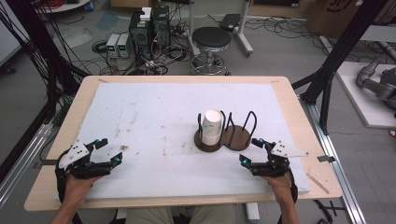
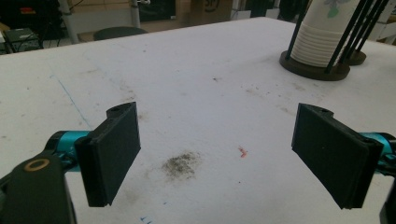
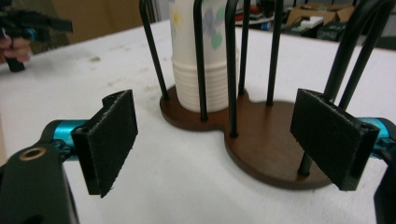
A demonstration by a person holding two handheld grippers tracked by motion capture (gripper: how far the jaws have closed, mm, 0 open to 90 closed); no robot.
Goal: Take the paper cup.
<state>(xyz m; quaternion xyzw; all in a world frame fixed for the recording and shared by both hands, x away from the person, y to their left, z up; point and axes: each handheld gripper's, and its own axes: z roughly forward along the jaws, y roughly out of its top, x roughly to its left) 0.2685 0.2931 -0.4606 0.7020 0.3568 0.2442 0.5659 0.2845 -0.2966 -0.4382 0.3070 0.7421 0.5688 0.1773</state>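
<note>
A stack of white paper cups [image 1: 212, 126] with a flower print stands upside down in the left ring of a brown two-place holder [image 1: 237, 138] with black wire posts, right of the table's middle. My left gripper [image 1: 109, 150] rests open near the front left, with nothing between its jaws. My right gripper [image 1: 250, 150] is open just in front of the holder's empty right ring. From the left gripper [image 2: 217, 149] the cups [image 2: 322, 37] stand far off at the upper right. From the right gripper [image 3: 215, 140] the cups [image 3: 205, 70] and holder base [image 3: 261, 144] are close ahead.
A white foam sheet [image 1: 154, 112] with dirty smudges [image 2: 180, 163] covers the wooden table [image 1: 299, 116]. Behind the table are a black stool [image 1: 211, 39], boxes of electronics [image 1: 149, 28] and cables on the floor. Black frame posts [image 1: 343, 46] stand at both sides.
</note>
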